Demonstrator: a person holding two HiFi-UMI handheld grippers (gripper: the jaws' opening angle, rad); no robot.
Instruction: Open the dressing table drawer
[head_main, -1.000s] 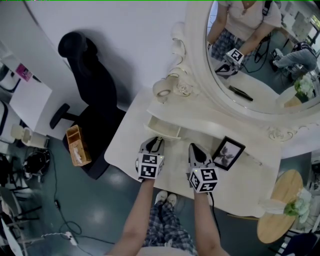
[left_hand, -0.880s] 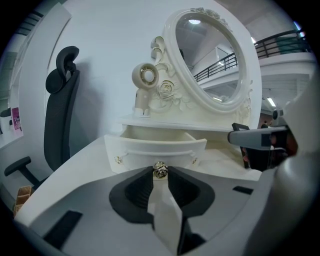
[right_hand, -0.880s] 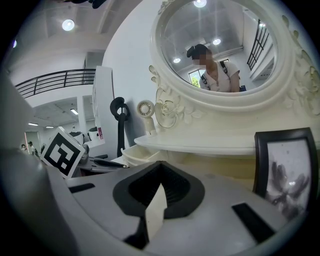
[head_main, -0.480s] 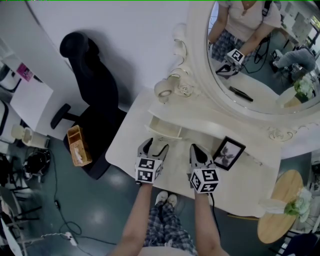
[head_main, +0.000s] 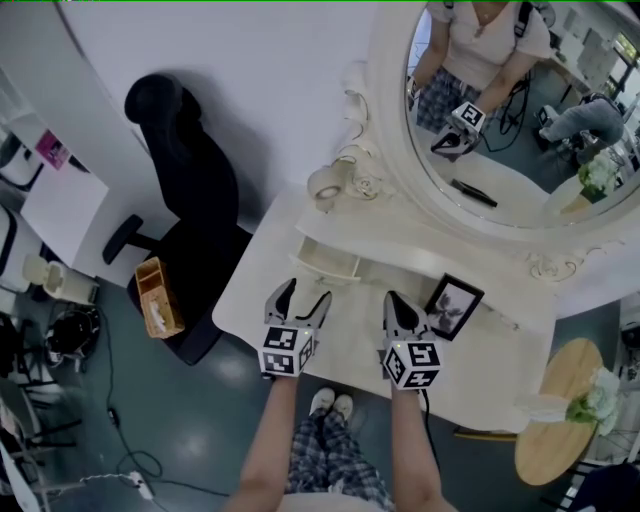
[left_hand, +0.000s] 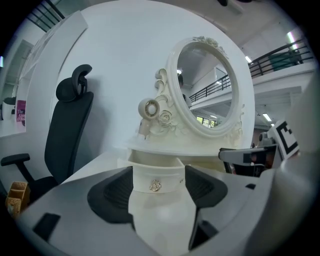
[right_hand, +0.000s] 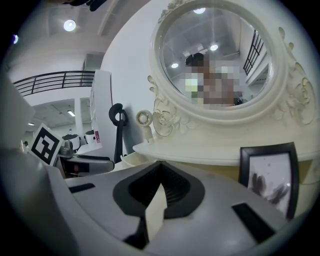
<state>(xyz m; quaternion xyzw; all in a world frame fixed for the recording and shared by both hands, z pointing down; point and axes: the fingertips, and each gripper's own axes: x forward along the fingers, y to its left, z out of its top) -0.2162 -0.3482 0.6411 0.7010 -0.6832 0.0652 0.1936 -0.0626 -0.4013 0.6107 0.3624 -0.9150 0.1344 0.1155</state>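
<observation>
The small cream drawer (head_main: 328, 262) of the white dressing table (head_main: 260, 300) stands pulled out under the mirror shelf. In the left gripper view its front (left_hand: 156, 177) with a gold knob (left_hand: 155, 186) lies just beyond the jaws. My left gripper (head_main: 303, 294) (left_hand: 158, 175) hovers a little in front of the drawer; its jaws are opening, and nothing is pressed between the pads. My right gripper (head_main: 397, 300) (right_hand: 159, 172) is shut on nothing and rests over the tabletop beside the left one.
A black picture frame (head_main: 456, 305) (right_hand: 267, 175) leans right of the right gripper. The oval mirror (head_main: 500, 110) rises behind the shelf. A black office chair (head_main: 185, 170) and a wooden box (head_main: 155, 295) stand left of the table, a round wooden side table (head_main: 555, 440) at the right.
The left gripper's jaws have spread and let go of the drawer knob, and the gripper has drawn back and up from the drawer. The right gripper has hardly moved.
</observation>
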